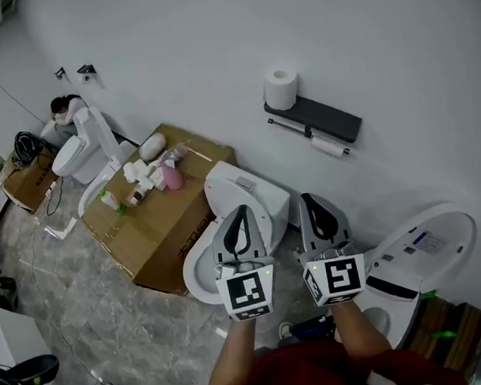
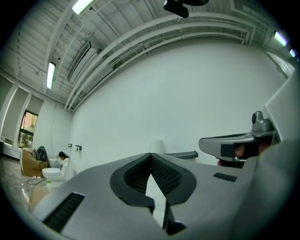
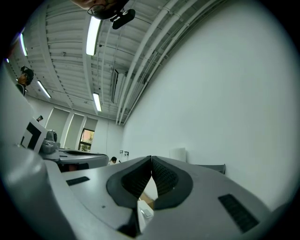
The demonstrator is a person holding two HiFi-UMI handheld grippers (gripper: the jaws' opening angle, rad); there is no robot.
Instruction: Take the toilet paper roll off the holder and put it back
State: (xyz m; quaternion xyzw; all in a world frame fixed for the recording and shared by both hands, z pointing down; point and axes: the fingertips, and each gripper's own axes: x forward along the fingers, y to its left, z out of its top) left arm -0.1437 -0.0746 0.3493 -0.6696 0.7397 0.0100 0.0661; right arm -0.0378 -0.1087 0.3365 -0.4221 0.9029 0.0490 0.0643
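Observation:
A white toilet paper roll (image 1: pixel 281 89) stands upright on the left end of a dark wall shelf holder (image 1: pixel 322 117). A second roll (image 1: pixel 329 146) hangs on the bar under it. Both grippers are held side by side well short of the wall, pointing at it. My left gripper (image 1: pixel 240 210) is shut and empty, and so is my right gripper (image 1: pixel 309 198). In the left gripper view the roll (image 2: pixel 157 146) and holder (image 2: pixel 183 154) show just beyond the closed tips (image 2: pixel 151 154). The right gripper view shows the roll (image 3: pixel 178 153) beside its closed tips (image 3: pixel 151 158).
A white toilet (image 1: pixel 226 223) sits below the grippers and another toilet (image 1: pixel 416 255) lies to the right. A cardboard box (image 1: pixel 162 216) carries several bottles and small rolls. A person (image 1: pixel 65 109) crouches by a third toilet (image 1: pixel 80 152) at far left.

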